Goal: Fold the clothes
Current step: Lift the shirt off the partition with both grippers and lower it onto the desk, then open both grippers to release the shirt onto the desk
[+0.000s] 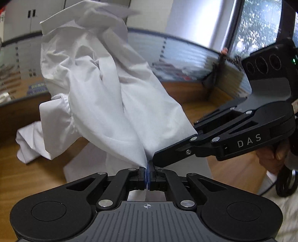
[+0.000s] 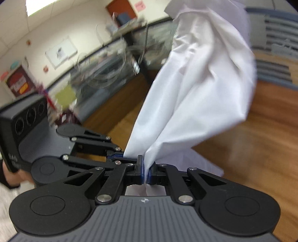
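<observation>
Wooden table [image 1: 46, 178]; both hand-held grippers pinch shirt [image 1: 104, 89] hem.

**Daylight, glare and motion blur**

Daylight is streaming through the window [image 1: 260, 24], blowing out the white shirt [image 1: 104, 89]. A ceiling light panel [image 2: 44, 5] is glaring overhead. The right wrist background is smearing with motion blur; fisheye distortion is bending both views' edges.

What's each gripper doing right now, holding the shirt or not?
Left gripper: closed, pinching an edge of the white shirt.
Right gripper: closed on the same shirt's edge, right beside the left.
</observation>
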The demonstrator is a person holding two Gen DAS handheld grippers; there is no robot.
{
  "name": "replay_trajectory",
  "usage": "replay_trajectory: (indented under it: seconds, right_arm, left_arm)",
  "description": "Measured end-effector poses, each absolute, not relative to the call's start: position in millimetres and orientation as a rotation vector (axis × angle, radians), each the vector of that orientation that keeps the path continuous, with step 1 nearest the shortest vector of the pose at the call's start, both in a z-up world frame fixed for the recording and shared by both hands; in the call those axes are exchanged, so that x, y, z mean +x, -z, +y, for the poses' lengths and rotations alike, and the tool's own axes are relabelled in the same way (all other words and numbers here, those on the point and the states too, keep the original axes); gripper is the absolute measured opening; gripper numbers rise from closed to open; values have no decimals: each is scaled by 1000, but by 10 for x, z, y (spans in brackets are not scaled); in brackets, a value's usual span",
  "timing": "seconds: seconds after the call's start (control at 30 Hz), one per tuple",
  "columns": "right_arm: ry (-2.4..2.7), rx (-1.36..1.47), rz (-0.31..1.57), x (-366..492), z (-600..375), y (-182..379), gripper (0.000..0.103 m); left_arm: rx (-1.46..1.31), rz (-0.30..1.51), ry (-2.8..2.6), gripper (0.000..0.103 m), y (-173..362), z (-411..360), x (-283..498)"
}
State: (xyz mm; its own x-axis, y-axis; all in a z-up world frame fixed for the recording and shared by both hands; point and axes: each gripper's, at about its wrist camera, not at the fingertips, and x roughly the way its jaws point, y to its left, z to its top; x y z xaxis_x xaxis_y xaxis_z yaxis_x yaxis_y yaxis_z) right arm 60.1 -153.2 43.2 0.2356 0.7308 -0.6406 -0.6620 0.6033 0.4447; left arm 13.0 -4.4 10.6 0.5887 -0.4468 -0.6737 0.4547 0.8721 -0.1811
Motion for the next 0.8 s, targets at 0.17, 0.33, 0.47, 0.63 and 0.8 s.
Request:
replay_trajectory:
  seconds: [0.17,0.33,0.47,0.63,0.8]
  right_arm:
    - [-887,124,1044,545,-1752,-96,4]
    - [-767,107,1115,528,-2074,193,4]
    - [-665,74,1133,485,-2342,321,4]
    - [-509,37,1138,639,-2758,382,4]
    - [-348,10,1098,914,-3232,365,4]
  left_arm:
    - [4,861,450,3,170,85,-5]
    - [-87,913,344,3,380,403,28]
    - [-127,944,322,9,443,520,35]
    - [-113,957,329,39,458,546,57]
    - [-36,942,339,69,499,460,126]
